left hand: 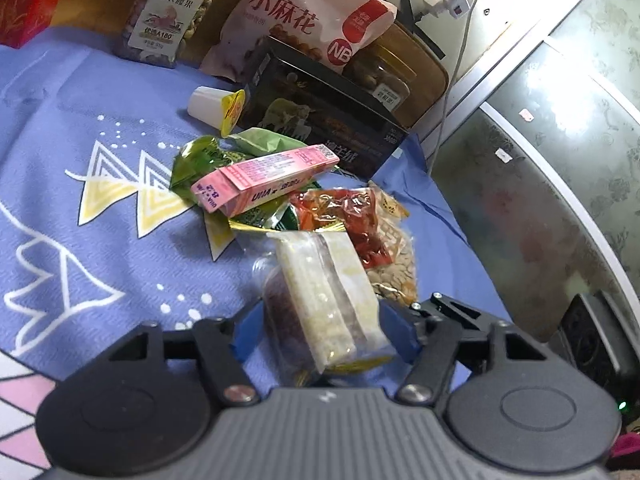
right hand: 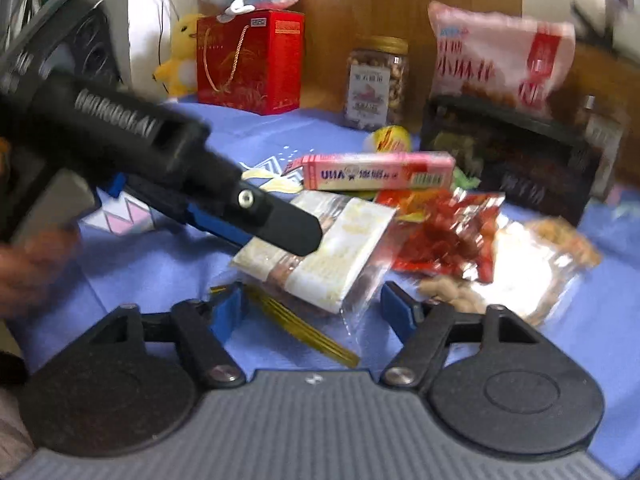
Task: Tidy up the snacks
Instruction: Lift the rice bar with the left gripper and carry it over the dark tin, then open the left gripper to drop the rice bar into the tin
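Your left gripper (left hand: 324, 332) has its blue pads on either side of a clear-wrapped nougat bar pack (left hand: 326, 300), jaws drawn in to the pack's width and apparently gripping it, near the front edge of the snack heap on the blue patterned cloth (left hand: 80, 160). Your right gripper (right hand: 316, 308) hovers low at the same pack (right hand: 320, 256), jaws spread wide with nothing between them, probably ready to steady it or take a neighbour.

The pack shows pale cream strips over a reddish-brown filling under crinkled film, lying tilted across the pile. Just beyond it lie a red foil packet (left hand: 352, 216), a clear bag of nuts (left hand: 394, 264) and a pink UHA candy box (left hand: 260, 182) resting on green wrappers. Larger goods are lined up along the back: a cashew jar (left hand: 168, 16), a pink twist-snack bag (left hand: 304, 16) leaning on a black box (left hand: 320, 120), seemingly the sorted row.
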The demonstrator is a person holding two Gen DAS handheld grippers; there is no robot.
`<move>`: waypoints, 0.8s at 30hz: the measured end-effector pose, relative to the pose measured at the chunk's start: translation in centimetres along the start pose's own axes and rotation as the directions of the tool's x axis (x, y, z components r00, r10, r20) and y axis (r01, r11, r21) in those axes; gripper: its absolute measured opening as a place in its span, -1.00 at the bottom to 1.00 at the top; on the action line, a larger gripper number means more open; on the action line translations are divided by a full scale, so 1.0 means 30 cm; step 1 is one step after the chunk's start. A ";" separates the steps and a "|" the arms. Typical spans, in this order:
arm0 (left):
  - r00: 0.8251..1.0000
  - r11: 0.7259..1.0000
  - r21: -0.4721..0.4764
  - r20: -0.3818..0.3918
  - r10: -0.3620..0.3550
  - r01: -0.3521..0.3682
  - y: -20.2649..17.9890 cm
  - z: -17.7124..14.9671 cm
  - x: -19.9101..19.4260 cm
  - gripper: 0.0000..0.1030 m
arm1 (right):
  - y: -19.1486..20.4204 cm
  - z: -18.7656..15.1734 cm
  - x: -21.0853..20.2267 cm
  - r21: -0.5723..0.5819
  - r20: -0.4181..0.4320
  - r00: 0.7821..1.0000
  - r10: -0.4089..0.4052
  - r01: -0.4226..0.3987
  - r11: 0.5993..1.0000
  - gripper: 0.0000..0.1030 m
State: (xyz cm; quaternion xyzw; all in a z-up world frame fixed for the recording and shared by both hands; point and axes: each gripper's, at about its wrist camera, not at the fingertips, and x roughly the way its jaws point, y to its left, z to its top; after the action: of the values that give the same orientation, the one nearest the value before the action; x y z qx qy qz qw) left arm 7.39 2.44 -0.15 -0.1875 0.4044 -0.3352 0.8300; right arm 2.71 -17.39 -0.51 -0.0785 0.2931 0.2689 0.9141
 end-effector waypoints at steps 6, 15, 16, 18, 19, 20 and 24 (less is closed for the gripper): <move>0.999 1.000 0.000 0.038 -0.005 0.005 -0.048 0.019 -0.068 0.13 | 0.039 -0.008 -0.072 -0.027 0.087 0.996 0.002 0.000 1.000 0.13; 0.987 0.978 0.210 0.161 -0.016 -0.019 -0.248 0.326 -0.037 0.14 | -0.125 0.192 -0.131 -0.021 0.312 0.948 -0.062 0.072 0.997 0.13; 0.985 0.976 0.217 0.169 -0.015 -0.023 -0.258 0.367 -0.010 0.14 | -0.160 0.217 -0.120 -0.020 0.324 0.943 -0.075 0.086 0.996 0.13; 0.984 0.978 0.209 0.177 -0.011 -0.027 -0.267 0.458 0.059 0.14 | -0.252 0.281 -0.083 0.007 0.327 0.941 -0.088 0.090 0.996 0.13; 0.984 0.978 0.207 0.178 -0.007 -0.030 -0.268 0.496 0.096 0.14 | -0.292 0.302 -0.068 0.028 0.322 0.943 -0.089 0.084 0.996 0.13; 0.984 0.978 0.204 0.178 -0.001 -0.036 -0.268 0.537 0.137 0.14 | -0.340 0.328 -0.048 0.053 0.311 0.946 -0.089 0.076 0.996 0.13; 0.985 0.982 0.178 0.168 0.033 -0.063 -0.246 0.663 0.307 0.14 | -0.523 0.407 0.044 0.173 0.245 0.966 -0.079 0.036 0.984 0.13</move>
State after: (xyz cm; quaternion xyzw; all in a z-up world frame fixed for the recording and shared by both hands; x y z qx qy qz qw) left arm 24.39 -8.50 11.12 -0.1275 0.3066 -0.3342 0.8821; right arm 18.07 -26.36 8.46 0.0245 0.1940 0.2244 0.9547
